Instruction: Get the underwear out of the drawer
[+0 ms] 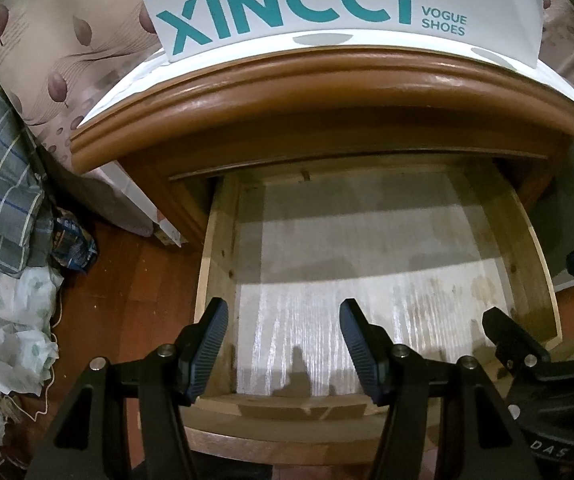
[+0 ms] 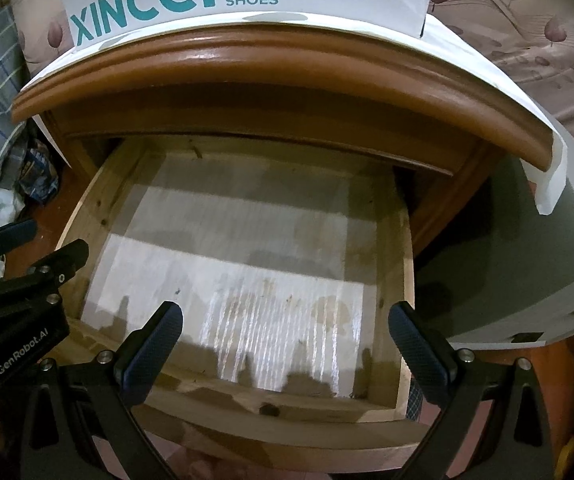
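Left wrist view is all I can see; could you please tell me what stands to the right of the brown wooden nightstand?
Observer: A pale grey box-shaped unit, with dark rectangular cut-outs low on its side, stands right beside it.
Operator: Thank you. The right claw hides the front right corner of the open wooden drawer from me; is any underwear there?
Observer: None shows. That corner holds only the drawer's stained white lining.

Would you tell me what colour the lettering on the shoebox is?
Teal on white; the shoebox lettering shows best in the left wrist view.
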Demonstrator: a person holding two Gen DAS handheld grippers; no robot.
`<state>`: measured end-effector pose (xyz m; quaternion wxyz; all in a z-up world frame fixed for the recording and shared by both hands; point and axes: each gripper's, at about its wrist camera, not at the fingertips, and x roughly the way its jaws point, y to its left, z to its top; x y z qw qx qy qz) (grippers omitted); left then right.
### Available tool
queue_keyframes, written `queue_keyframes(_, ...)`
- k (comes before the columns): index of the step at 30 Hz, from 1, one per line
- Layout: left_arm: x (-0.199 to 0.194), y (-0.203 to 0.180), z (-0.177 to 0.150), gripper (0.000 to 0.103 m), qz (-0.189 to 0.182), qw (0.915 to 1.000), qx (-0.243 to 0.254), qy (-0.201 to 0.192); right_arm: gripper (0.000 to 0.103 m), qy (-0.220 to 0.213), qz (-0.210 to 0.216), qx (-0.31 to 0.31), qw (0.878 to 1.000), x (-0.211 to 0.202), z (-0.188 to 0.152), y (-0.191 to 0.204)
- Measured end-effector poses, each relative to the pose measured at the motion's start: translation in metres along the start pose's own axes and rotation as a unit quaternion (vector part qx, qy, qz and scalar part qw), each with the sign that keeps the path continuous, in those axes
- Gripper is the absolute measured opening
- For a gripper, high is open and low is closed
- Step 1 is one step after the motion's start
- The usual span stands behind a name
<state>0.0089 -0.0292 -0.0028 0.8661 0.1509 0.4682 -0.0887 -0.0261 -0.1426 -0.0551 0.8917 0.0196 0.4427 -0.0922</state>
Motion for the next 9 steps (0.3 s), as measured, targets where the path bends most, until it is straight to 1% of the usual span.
queue_keyframes(6,-0.0025,-0.0014,-0.0017,0.059,0.0,0.9999,0.006,-0.011,0.102,0.002,0.0,-0.005,1.0,0.0014,0.0008,0.0018)
queue_keyframes(9,-0.0017,-0.0022,-0.003,0.059,-0.003,0.9999,0.007,-0.007,0.102,0.003,0.0,-0.004,1.0,0.0015,0.001,0.0017)
